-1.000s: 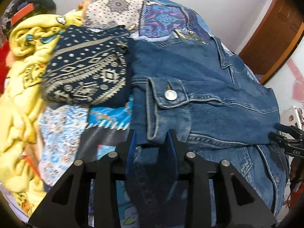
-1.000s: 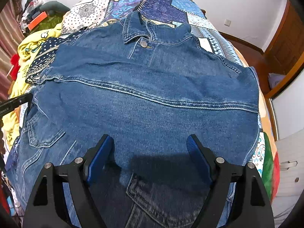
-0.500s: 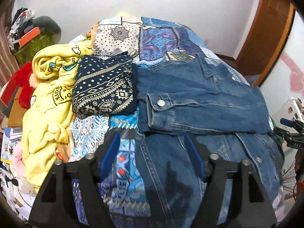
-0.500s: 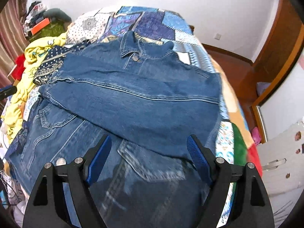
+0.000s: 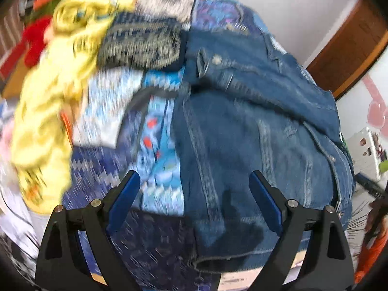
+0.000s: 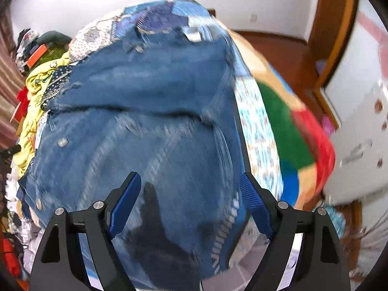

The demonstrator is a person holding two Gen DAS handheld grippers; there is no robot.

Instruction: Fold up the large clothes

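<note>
A blue denim jacket (image 5: 254,131) lies on the patchwork bedspread (image 5: 155,145), its sleeves folded across the upper half; it also shows in the right wrist view (image 6: 150,111). My left gripper (image 5: 194,201) is open and empty, above the jacket's near left hem. My right gripper (image 6: 189,201) is open and empty, above the jacket's near right hem. Both views are blurred by motion.
A yellow garment (image 5: 48,101) and a folded navy patterned cloth (image 5: 143,46) lie left of the jacket. A red item (image 5: 31,43) is at the far left. The bed's right edge (image 6: 308,145) drops to a wooden floor and door frame (image 6: 339,31).
My left gripper has let go of the denim and opened. Both grippers have pulled back from the sleeves toward the jacket's near hem and are moving fast.
</note>
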